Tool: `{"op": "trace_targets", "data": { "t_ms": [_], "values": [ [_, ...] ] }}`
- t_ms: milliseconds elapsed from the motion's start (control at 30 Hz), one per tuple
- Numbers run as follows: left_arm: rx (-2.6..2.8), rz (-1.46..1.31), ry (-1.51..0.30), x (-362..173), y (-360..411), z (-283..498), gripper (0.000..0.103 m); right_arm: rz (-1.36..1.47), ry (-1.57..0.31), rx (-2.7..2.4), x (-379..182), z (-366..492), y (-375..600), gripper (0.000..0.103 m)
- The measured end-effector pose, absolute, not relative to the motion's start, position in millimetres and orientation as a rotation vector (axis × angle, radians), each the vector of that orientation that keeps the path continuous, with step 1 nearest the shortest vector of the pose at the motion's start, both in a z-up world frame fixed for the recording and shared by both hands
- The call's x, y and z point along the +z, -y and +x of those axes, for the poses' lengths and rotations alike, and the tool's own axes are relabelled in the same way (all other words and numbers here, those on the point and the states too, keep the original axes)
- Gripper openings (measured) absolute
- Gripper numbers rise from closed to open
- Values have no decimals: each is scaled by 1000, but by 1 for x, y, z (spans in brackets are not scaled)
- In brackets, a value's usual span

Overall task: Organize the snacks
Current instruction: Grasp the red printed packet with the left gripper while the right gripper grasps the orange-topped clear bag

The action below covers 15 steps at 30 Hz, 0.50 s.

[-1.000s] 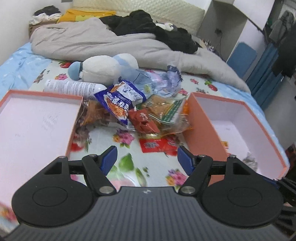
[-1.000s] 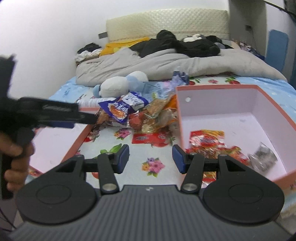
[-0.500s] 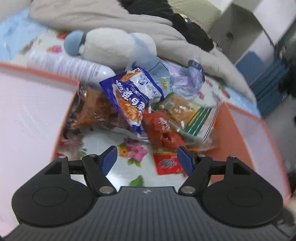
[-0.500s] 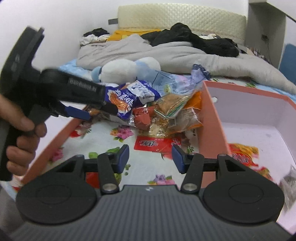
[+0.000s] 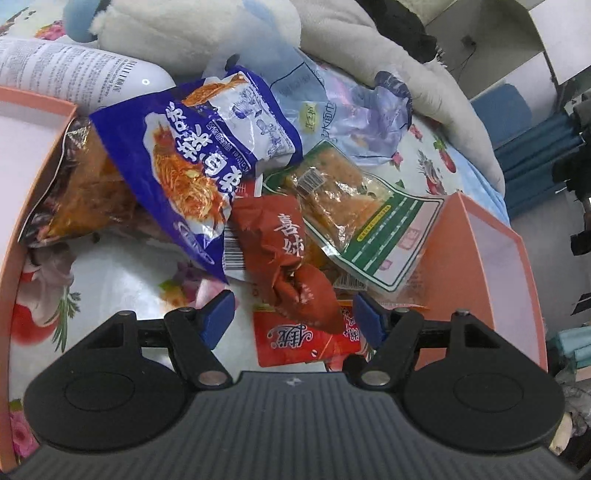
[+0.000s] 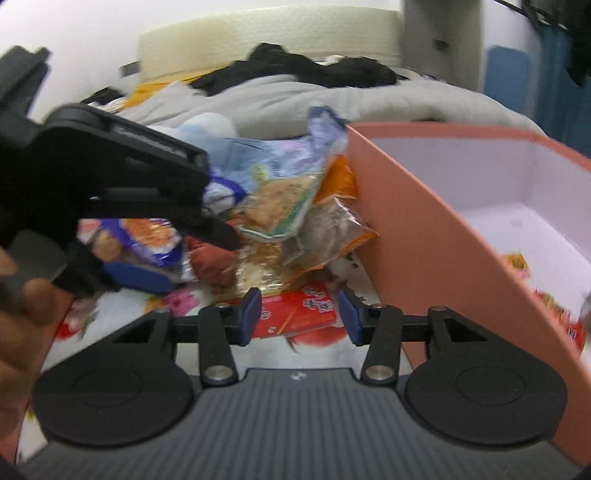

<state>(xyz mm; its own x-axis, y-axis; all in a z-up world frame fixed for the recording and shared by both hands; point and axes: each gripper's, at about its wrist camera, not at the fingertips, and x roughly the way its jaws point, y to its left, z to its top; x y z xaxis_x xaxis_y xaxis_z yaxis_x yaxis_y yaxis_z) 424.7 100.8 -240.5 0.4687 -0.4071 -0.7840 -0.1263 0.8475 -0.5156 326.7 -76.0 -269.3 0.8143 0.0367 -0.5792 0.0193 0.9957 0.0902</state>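
A heap of snack packets lies on the flowered sheet between two orange boxes. My left gripper (image 5: 293, 319) hangs open just above a crumpled red packet (image 5: 291, 258) and a flat red sachet (image 5: 295, 341); its pads touch neither. A blue noodle bag (image 5: 199, 158) and a green-edged clear packet (image 5: 354, 195) lie beyond. My right gripper (image 6: 300, 315) is low in front of the same flat red sachet (image 6: 295, 308). Its jaws are closing, and the pads press on nothing. The left gripper (image 6: 181, 254), held by a hand (image 6: 22, 306), reaches over the heap from the left.
The left orange box (image 5: 22, 229) and the right orange box (image 6: 424, 240) flank the heap; the right one holds a few packets (image 6: 517, 262). A white bottle (image 5: 74, 74), a plush toy (image 5: 192, 33) and a grey blanket (image 6: 332, 99) lie behind.
Both grippers have come down and forward, close to the snack heap. The left gripper now reaches over the heap in the right wrist view. The right jaws have narrowed a little.
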Motion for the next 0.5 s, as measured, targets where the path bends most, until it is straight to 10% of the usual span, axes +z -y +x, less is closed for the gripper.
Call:
{"op": "trace_targets", "data": {
  "t_ms": [500],
  "values": [
    [-231,-673,-1108,-264,-104,434,45,210,-593,-35,-287,366,74,35]
  ]
}}
